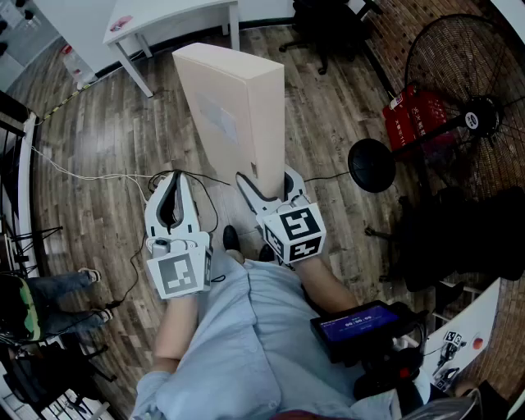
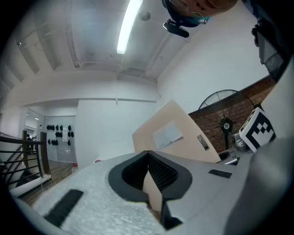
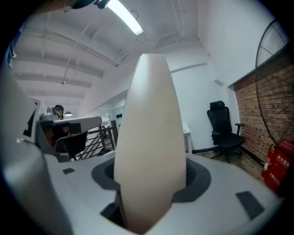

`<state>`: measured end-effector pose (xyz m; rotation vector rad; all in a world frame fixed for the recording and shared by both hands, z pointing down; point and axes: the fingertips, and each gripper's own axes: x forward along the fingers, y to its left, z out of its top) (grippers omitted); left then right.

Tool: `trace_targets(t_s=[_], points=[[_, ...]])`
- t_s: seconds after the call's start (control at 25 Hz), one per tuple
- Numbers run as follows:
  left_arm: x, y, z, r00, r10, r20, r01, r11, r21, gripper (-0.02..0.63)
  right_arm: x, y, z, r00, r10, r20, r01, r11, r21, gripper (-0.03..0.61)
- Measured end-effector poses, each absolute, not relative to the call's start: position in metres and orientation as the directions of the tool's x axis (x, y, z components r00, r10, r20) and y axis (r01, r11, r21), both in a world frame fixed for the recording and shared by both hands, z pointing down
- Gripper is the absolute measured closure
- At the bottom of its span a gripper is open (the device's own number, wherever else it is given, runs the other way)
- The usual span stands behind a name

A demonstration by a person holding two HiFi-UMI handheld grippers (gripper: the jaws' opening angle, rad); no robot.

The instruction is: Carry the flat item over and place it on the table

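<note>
While a black railing [image 1: 16, 164] and a person's legs [image 1: 61, 287] crowd the far left edge, a thin white cable [image 1: 90, 176] trails across the wooden floor [image 1: 98, 123] toward my left gripper [image 1: 175, 182]. That gripper hangs level, its jaws together at the tips with nothing pinched that I can make out. Just to its right the flat beige box [image 1: 234, 107] is upright in the air. Its broad face with the pale label is turned toward my left gripper, near it but apart. My right gripper [image 1: 269, 182] has the box's lower end clamped between both pads, and the narrow side rises straight out of my jaws. Ahead, bare floor lies open between the box's top edge and the white table [image 1: 164, 16], which is well apart from it. To the right the room tightens, with a black office chair [image 1: 328, 29], a round black base [image 1: 373, 164], red fire extinguishers [image 1: 414, 115] and a large fan [image 1: 472, 115] standing near the brick wall [image 3: 257, 119].
</note>
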<state>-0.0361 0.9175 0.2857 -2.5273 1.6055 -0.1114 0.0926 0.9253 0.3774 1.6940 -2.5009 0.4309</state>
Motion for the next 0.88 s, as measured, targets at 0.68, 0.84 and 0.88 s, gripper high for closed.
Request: trace_targets(t_s=[0.68, 0.84, 0.88], points=[[-0.01, 0.91, 0.31, 0.384, -0.923, 0.038, -0.91, -0.385, -0.155, 0.604, 0.132, 0.91, 0.39, -0.392, -0.887, 0.243, -0.916, 0.35, -0.198, 0.304], [-0.02, 0.879, 0.313, 0.376, -0.926, 0.015, -0.918, -0.375, -0.128, 0.604, 0.128, 0.881, 0.396, -0.384, -0.887, 0.256, -0.92, 0.343, -0.189, 0.304], [-0.025, 0.869, 0.316, 0.37, -0.929, 0.018, -0.921, -0.369, -0.122, 0.604, 0.127, 0.871, 0.399, -0.38, -0.887, 0.262, -0.922, 0.34, -0.188, 0.304]])
